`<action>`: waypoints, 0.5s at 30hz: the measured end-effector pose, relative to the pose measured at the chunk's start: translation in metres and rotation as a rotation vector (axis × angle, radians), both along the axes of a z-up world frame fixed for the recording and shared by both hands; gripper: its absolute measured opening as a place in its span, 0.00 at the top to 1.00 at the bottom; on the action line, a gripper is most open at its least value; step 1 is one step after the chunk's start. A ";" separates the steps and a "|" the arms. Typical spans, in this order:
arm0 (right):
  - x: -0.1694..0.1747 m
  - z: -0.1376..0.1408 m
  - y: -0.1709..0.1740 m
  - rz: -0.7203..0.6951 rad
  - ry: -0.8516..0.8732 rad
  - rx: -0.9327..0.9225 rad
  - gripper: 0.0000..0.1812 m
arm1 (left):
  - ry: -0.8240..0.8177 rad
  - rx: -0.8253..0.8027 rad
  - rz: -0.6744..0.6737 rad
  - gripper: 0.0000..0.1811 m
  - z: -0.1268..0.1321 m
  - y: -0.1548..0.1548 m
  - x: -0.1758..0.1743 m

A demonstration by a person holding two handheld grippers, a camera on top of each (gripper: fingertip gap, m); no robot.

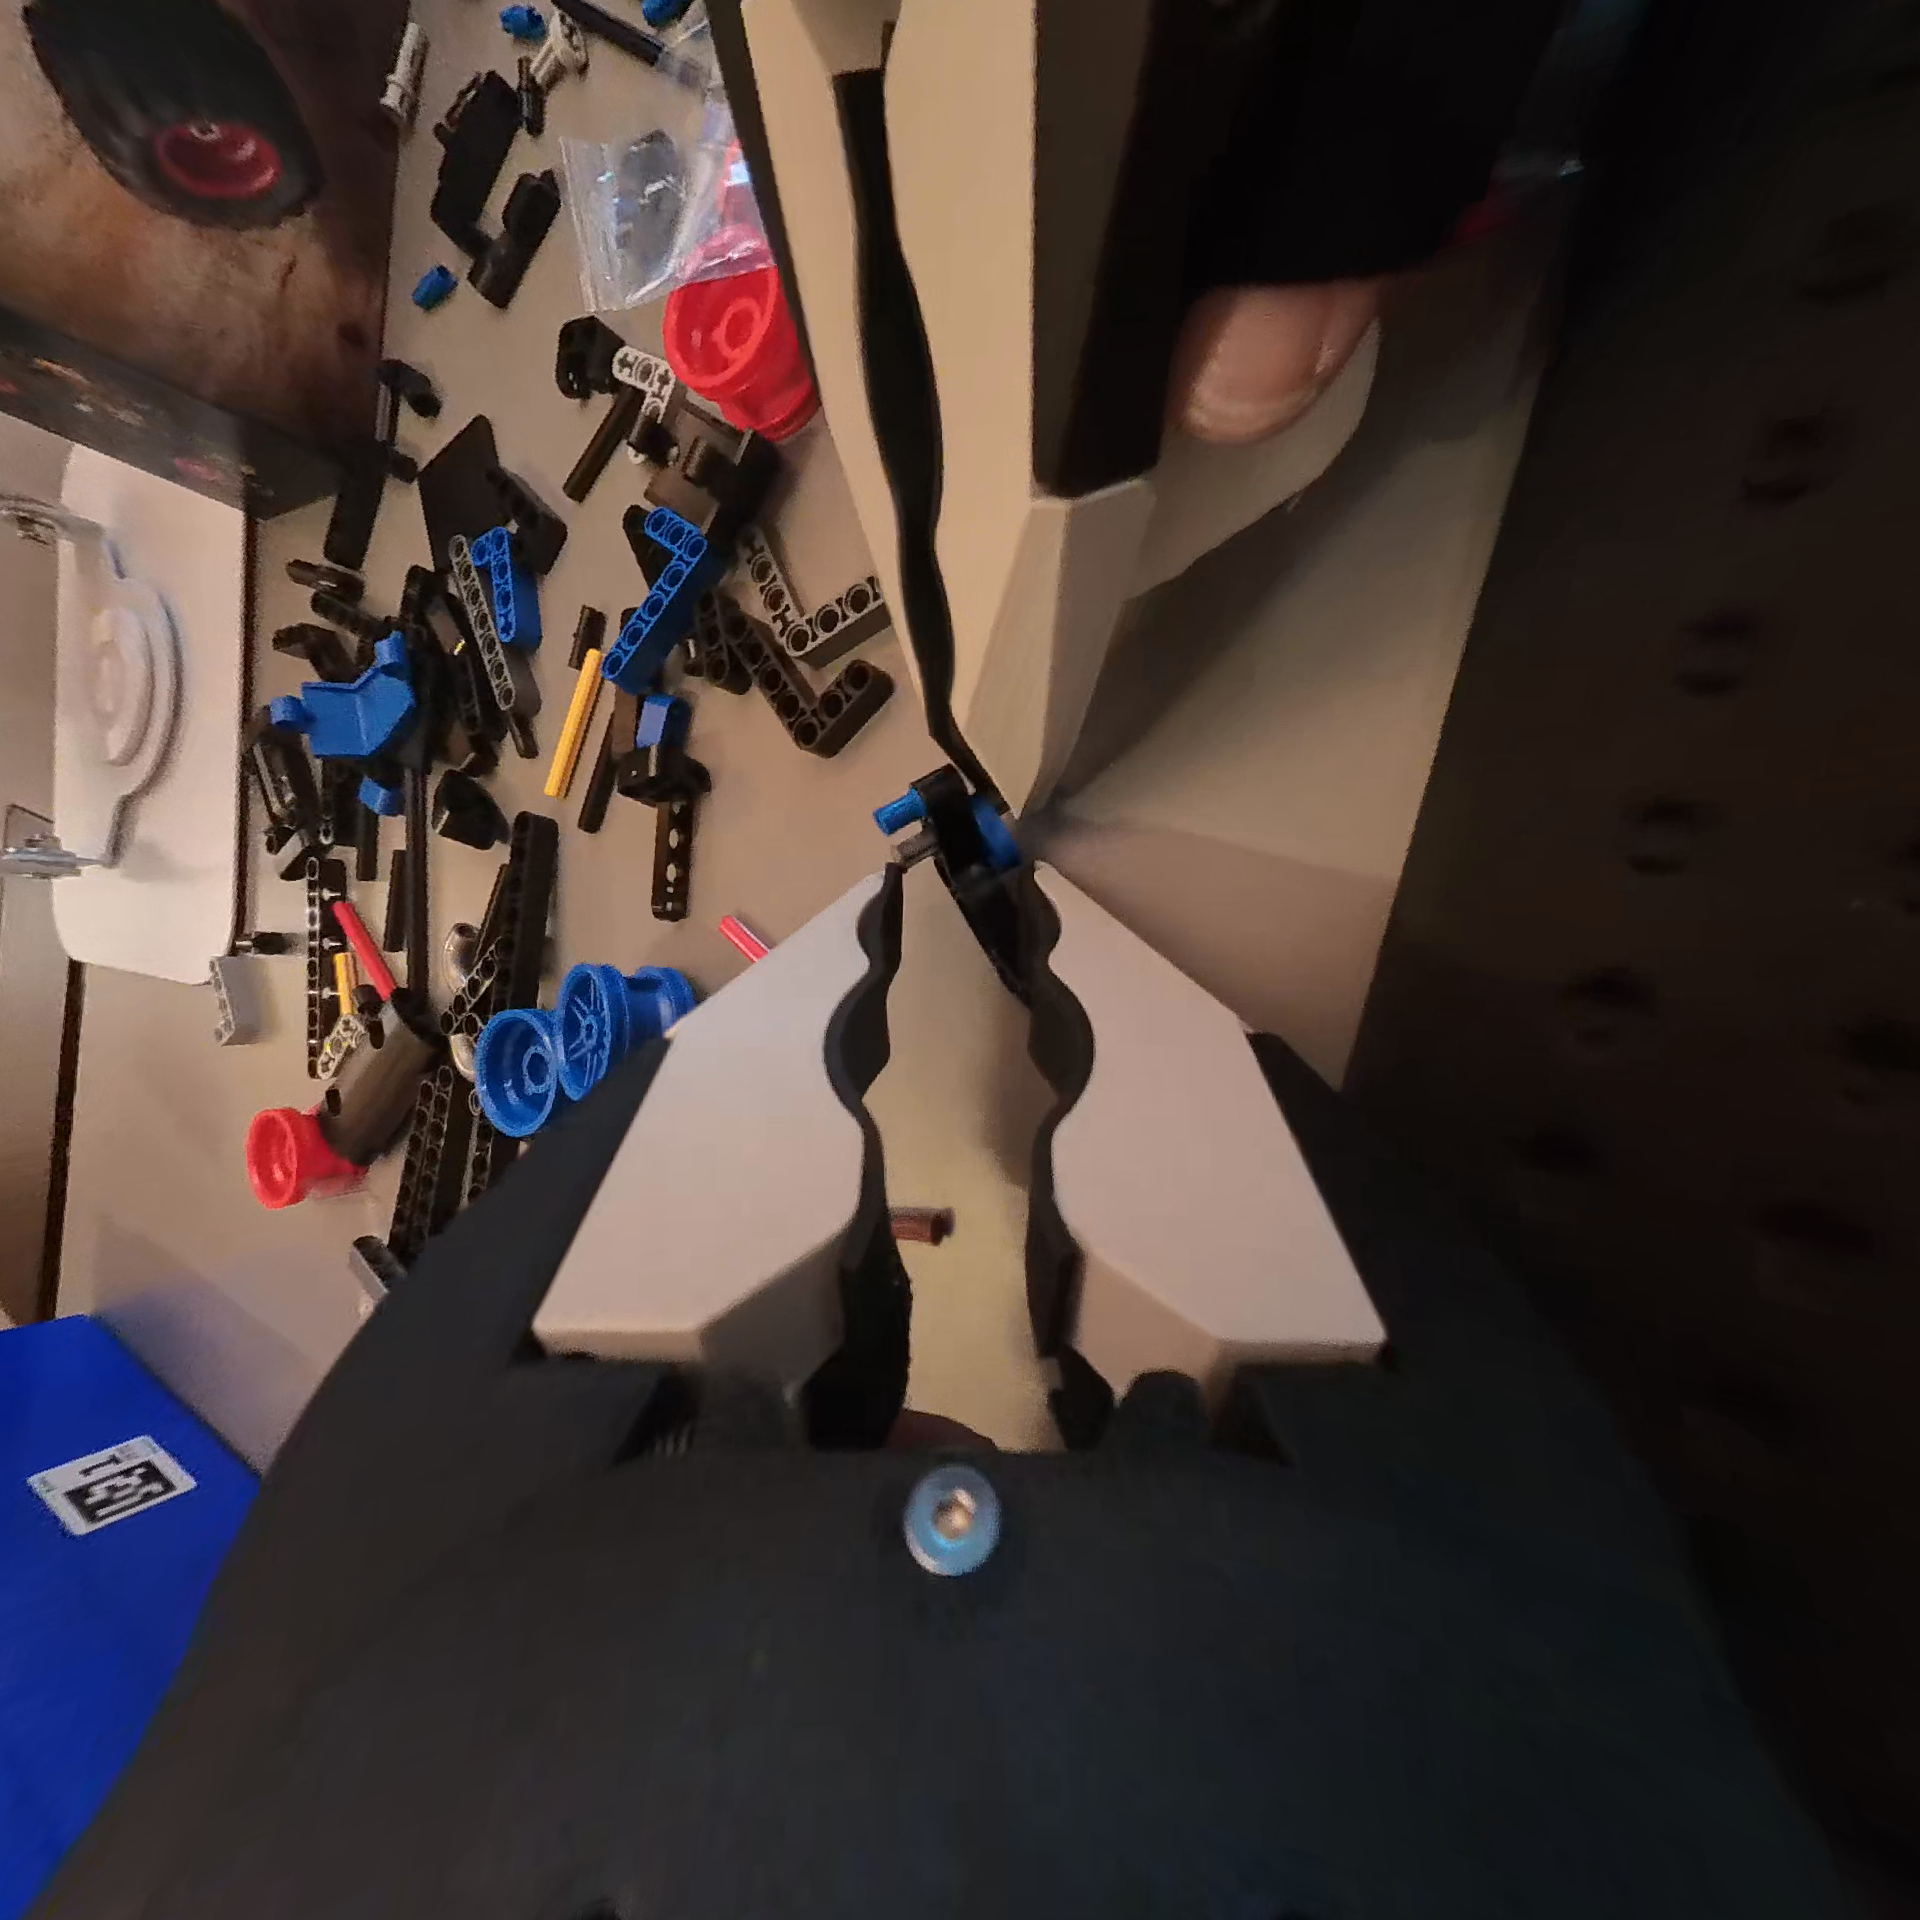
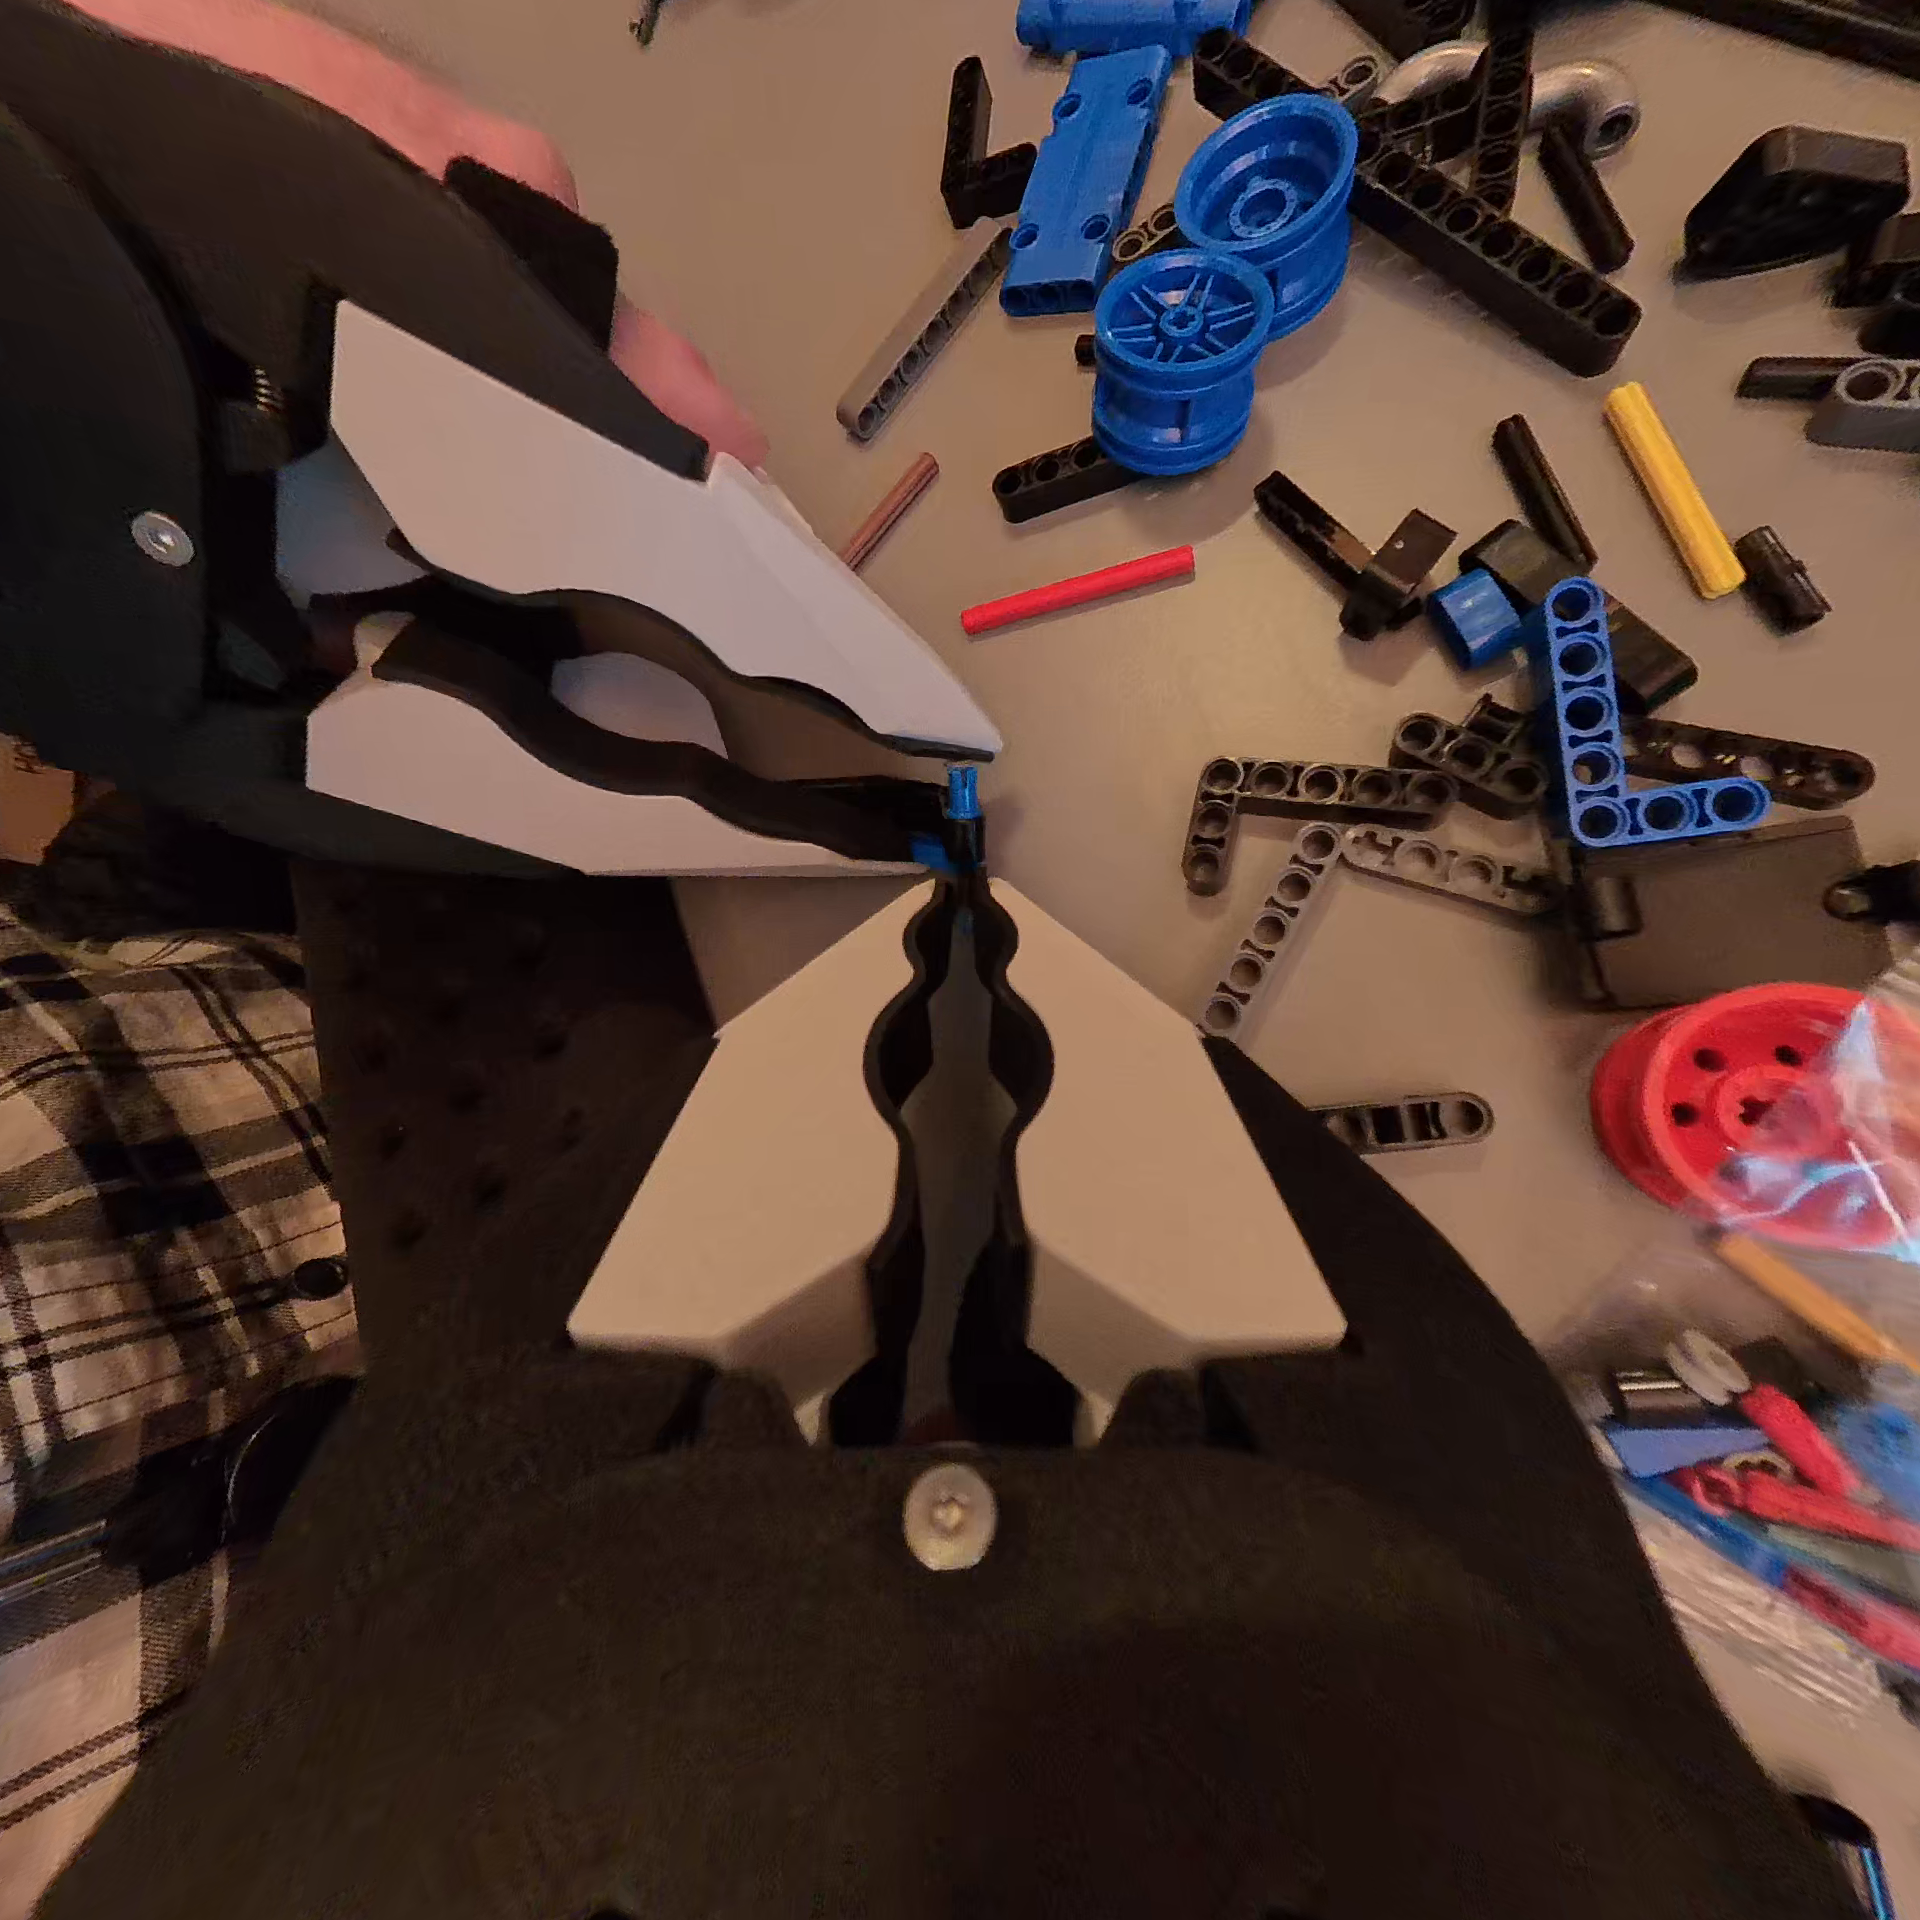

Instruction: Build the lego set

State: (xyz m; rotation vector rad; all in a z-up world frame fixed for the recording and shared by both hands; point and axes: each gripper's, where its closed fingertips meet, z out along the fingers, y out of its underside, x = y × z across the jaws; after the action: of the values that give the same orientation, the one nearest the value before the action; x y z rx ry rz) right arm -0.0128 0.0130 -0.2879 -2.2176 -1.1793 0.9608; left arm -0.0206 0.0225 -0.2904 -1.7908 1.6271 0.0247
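The two grippers meet tip to tip above the table (image 2: pixel 790 208), near its front edge and clear of the loose pieces. The left gripper (image 1: pixel 961 883) pinches a small black connector (image 1: pixel 961 831) at its very tips, and a blue peg (image 1: pixel 899 812) sticks out of the connector's side. The right gripper (image 2: pixel 961 894) also has its fingers pressed onto a small black and blue piece; whether it is the same assembly I cannot tell.

These parts look light, hard and smooth, so they could twist or pop out of a tip grip. Hold the black body across its flat sides, never the peg. Pushing straight along the peg should seat it without bending anything.

Blue wheels (image 2: pixel 1226 281) lie farther back.
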 end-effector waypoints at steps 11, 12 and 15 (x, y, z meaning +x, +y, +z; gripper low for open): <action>0.001 -0.002 0.004 -0.002 -0.029 0.037 0.99 | 0.084 0.077 -0.089 0.95 -0.002 0.002 0.004; 0.001 -0.002 0.004 0.001 -0.033 0.044 1.00 | 0.094 0.083 -0.102 0.95 -0.002 0.002 0.004; 0.001 -0.001 0.005 0.001 -0.033 0.051 1.00 | 0.091 0.092 -0.122 0.95 -0.002 0.003 0.005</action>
State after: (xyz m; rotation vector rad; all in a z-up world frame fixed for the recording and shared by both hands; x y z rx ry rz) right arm -0.0113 0.0182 -0.2892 -2.2012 -1.2059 0.8873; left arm -0.0156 0.0253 -0.2921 -1.6396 1.7679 0.1246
